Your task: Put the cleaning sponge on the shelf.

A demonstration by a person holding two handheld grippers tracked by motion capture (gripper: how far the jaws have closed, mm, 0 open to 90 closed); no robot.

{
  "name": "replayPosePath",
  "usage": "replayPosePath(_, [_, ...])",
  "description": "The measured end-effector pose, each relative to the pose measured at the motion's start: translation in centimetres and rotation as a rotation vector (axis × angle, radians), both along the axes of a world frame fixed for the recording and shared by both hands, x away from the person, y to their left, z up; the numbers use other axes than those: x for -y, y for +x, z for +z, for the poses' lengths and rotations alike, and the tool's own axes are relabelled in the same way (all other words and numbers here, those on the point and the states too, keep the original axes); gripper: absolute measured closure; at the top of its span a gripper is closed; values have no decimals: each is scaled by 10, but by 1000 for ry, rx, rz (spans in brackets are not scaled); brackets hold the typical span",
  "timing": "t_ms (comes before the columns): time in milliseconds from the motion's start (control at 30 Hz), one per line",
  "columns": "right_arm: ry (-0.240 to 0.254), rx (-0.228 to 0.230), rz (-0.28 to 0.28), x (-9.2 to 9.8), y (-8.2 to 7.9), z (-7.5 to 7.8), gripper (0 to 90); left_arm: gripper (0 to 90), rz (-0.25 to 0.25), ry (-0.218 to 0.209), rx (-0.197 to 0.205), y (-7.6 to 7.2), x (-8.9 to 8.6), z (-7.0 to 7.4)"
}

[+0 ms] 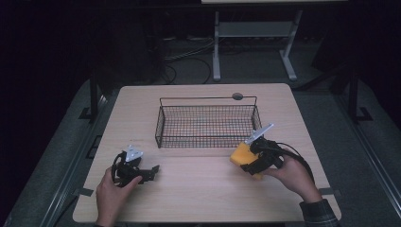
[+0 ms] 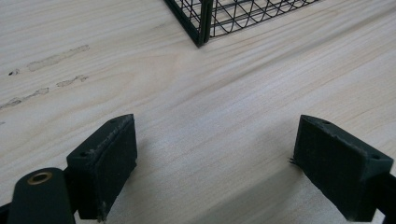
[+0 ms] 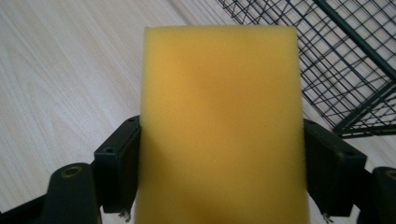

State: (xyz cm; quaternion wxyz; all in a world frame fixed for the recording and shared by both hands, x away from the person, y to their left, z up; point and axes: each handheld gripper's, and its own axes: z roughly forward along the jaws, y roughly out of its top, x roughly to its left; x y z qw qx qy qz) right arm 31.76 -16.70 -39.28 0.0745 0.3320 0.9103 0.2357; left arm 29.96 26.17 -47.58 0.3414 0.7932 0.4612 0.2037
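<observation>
Dim room, pale wood table point(image 1: 198, 189). Right gripper point(image 1: 246, 161) pinches the yellow sponge point(image 1: 240, 154) by its sides, just off the wire basket point(image 1: 206, 124) near corner. Left gripper point(image 1: 150, 171) spread, empty. Risk: soft foam squirms loose, or its edge snags the basket rim on entry.

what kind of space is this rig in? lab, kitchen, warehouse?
Most likely a lab or test room, dimly lit. A bare light wooden table holds a wire basket, cables trail over the floor behind it, and another workbench frame stands further back.
</observation>
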Motion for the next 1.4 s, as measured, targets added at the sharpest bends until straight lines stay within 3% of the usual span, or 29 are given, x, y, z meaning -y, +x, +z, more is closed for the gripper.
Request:
replayPosePath(567, [20, 32, -32, 18, 2, 22, 237, 126, -1, 3, -3, 0, 0, 0])
replayPosePath(1400, [23, 56, -46, 28, 36, 42, 238, 126, -2, 5, -2, 0, 0, 0])
